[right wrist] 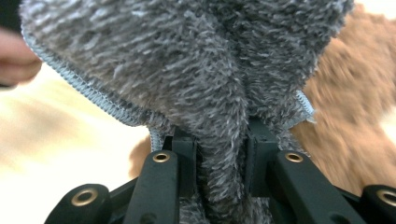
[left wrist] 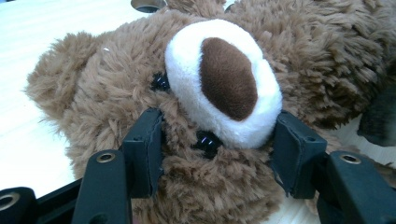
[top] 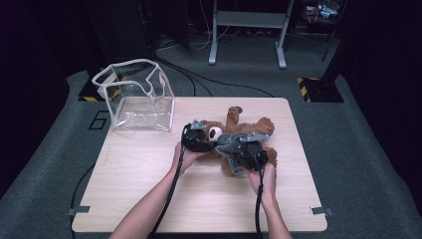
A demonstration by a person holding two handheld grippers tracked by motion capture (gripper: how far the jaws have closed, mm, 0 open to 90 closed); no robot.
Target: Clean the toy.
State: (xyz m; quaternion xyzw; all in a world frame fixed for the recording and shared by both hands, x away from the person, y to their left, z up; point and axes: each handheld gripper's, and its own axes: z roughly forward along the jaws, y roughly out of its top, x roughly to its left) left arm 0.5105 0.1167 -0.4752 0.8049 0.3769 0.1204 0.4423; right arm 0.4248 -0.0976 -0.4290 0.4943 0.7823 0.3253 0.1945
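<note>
Far left corner of the wooden table has a clear plastic bag with white trim standing open, well apart from the action; nothing is touching it.

Moving right, the left gripper sits just left of centre; its jaws are partly spread and clamped on the head of the brown teddy bear, one pad pressed into the fur on each side of the white muzzle (in the left gripper view you can see the brown nose patch and two little black bead eyes right between the jaws). The bear is lying flat around the middle of the table, head toward the left, limbs spread toward the far and right sides.

Then the right gripper, just beside the left one and a bit nearer; its jaws are pinched nearly together on a fold of fuzzy grey fabric with a stitched light-blue edge; the cloth fans out above the jaws, and the brown fur sits blurred behind it to the right. From the high view the grey piece lies over the bear's middle.
</note>
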